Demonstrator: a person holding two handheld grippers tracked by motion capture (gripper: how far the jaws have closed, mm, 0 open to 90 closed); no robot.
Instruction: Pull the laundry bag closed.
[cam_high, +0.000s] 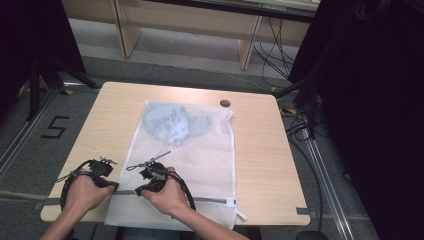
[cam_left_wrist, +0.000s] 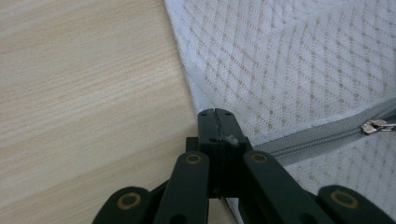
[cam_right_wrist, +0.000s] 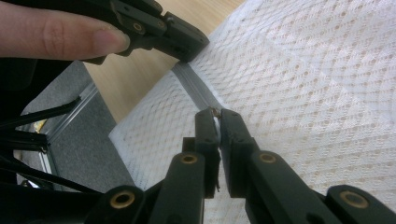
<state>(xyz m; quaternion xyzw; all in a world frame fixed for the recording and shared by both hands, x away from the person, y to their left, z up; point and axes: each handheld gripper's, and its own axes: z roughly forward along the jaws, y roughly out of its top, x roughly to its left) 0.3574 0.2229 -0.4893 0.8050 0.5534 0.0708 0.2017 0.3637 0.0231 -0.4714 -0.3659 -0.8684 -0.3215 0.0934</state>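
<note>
My left gripper (cam_left_wrist: 215, 113) is clenched on the near-left edge of the mesh bag (cam_high: 200, 150), at the end of its grey zipper (cam_left_wrist: 322, 137). My right gripper (cam_right_wrist: 216, 114) pinches the zipper pull (cam_left_wrist: 376, 126) just beside it. Beyond both jaws, pale blue clothing (cam_high: 175, 122) lies inside the bag on the desk (cam_high: 260, 150)

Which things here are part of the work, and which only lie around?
In use: mesh laundry bag, its grey zipper, zipper pull, left gripper, right gripper, garment inside.
Lying about: dark round disc.
</note>
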